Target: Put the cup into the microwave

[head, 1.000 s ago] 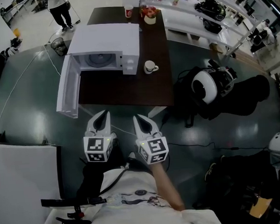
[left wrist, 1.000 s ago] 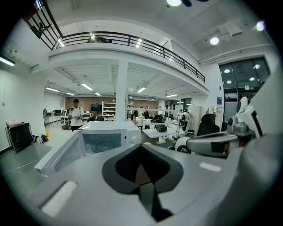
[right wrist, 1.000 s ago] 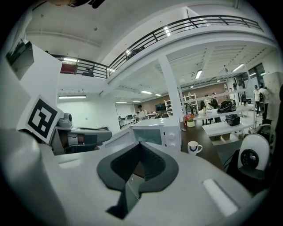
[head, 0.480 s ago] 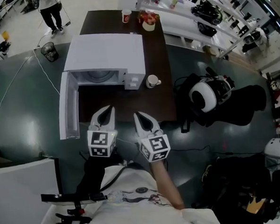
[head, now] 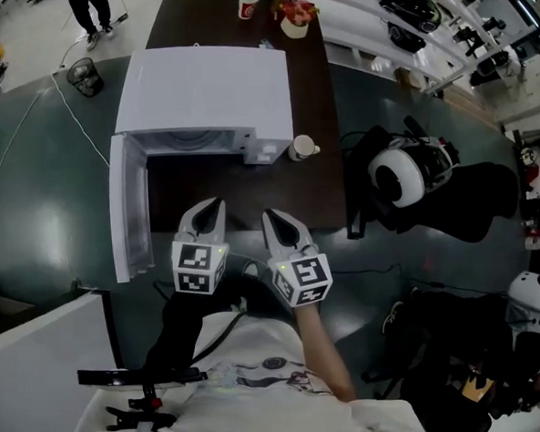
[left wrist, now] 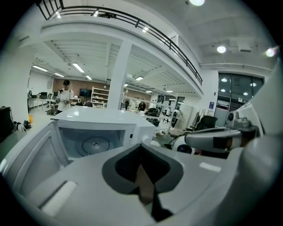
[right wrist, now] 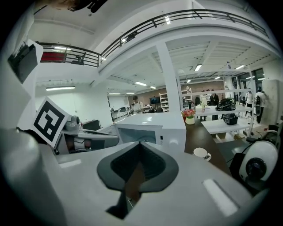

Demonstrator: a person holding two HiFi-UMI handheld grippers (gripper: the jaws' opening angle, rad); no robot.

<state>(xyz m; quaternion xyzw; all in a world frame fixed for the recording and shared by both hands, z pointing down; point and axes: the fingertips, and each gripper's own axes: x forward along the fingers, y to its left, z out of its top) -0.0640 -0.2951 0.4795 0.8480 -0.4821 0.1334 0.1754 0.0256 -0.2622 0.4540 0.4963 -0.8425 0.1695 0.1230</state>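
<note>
White microwave (head: 204,100), door swung open, looms nearer now. The left gripper (head: 212,208) and right gripper (head: 272,218) have advanced to the table (head: 250,189) edge, jaws pinched together, empty. The cup (head: 302,147) sits just right of the microwave, not yet grasped.

The left claw (head: 216,206) and right claw (head: 269,216) are white.
</note>
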